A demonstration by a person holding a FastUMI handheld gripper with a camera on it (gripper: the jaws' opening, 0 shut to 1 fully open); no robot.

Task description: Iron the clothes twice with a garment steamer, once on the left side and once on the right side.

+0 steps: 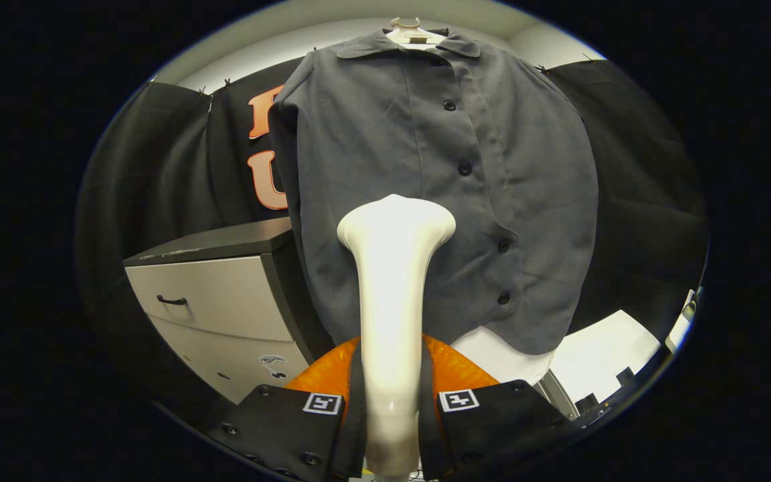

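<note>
A dark grey button-up shirt [425,174] hangs on a white hanger [407,33] in front of the booth wall. My gripper [391,402] is shut on the white garment steamer [392,301], whose handle runs up between the two fingers. The steamer's flared head [395,217] stands in front of the shirt's lower middle, just left of the button line. Whether the head touches the cloth cannot be told.
A grey cabinet with drawers [225,301] stands to the left of the shirt, below its sleeve. A white surface [600,348] lies beyond the right finger, under the shirt's hem.
</note>
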